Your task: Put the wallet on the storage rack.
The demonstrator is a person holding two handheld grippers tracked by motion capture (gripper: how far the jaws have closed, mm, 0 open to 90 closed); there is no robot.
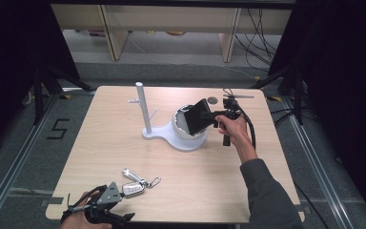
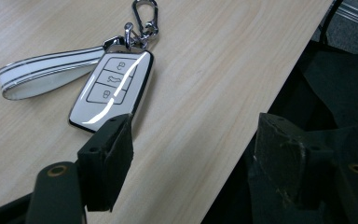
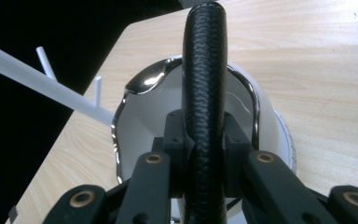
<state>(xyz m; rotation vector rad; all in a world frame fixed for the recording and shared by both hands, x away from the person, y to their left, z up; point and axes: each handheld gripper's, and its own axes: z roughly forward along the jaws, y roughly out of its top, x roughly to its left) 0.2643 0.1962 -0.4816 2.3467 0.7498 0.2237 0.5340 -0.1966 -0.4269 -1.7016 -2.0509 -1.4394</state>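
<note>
Black wallet (image 3: pixel 204 93), snake-grain texture; white bowl (image 3: pixel 140 121), chrome rim; white key fob (image 2: pixel 112 88), black-striped strap at its 9 o'clock; pale woodgrain table (image 1: pixel 124 143).

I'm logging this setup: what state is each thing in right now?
Black wallet: clamped edge-on in the right gripper, held over the bowl.
White bowl: upright on its stand, nothing visible inside.
Car key: flat on the table, strap and clip attached, untouched.
Left gripper: open, just short of the key.
</note>
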